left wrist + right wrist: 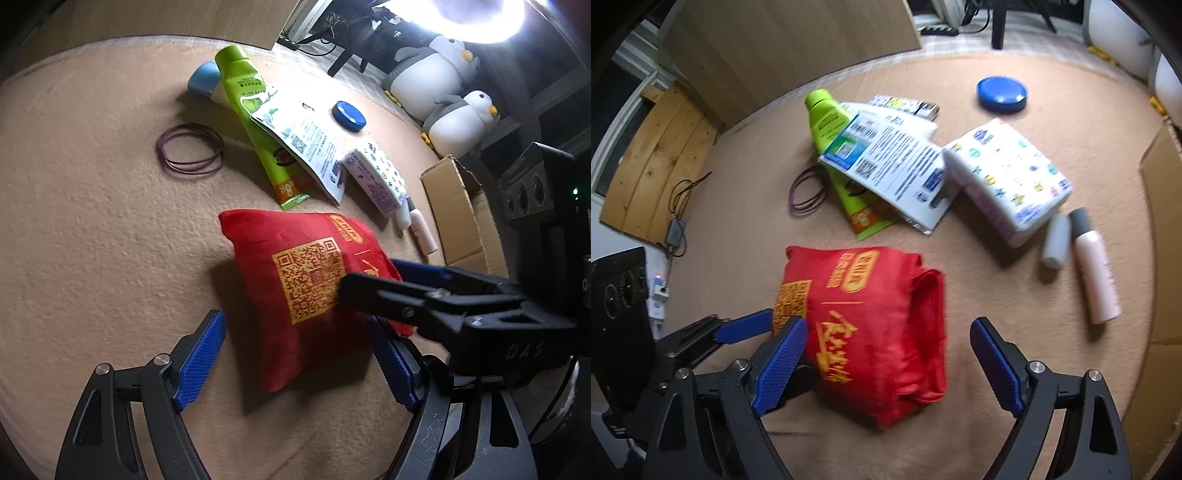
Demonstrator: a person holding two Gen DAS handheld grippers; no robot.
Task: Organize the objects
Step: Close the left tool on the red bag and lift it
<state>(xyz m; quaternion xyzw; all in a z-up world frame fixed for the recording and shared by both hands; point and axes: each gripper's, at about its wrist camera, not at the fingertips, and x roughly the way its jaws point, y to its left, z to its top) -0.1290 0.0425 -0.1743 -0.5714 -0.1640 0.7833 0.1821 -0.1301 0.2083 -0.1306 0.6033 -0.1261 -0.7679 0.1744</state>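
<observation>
Red pouch, printed with a gold QR code: lies flat on the tan mat, long axis running from the near edge away toward the green tube and white leaflet. Left gripper: jaws spread wide, straddling the pouch's near end. Right gripper: jaws spread, pouch between them.

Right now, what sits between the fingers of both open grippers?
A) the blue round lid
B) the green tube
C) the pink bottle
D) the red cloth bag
D: the red cloth bag lies on the tan mat between the spread fingers of the right gripper, and the left wrist view shows it inside the left gripper too.
</observation>
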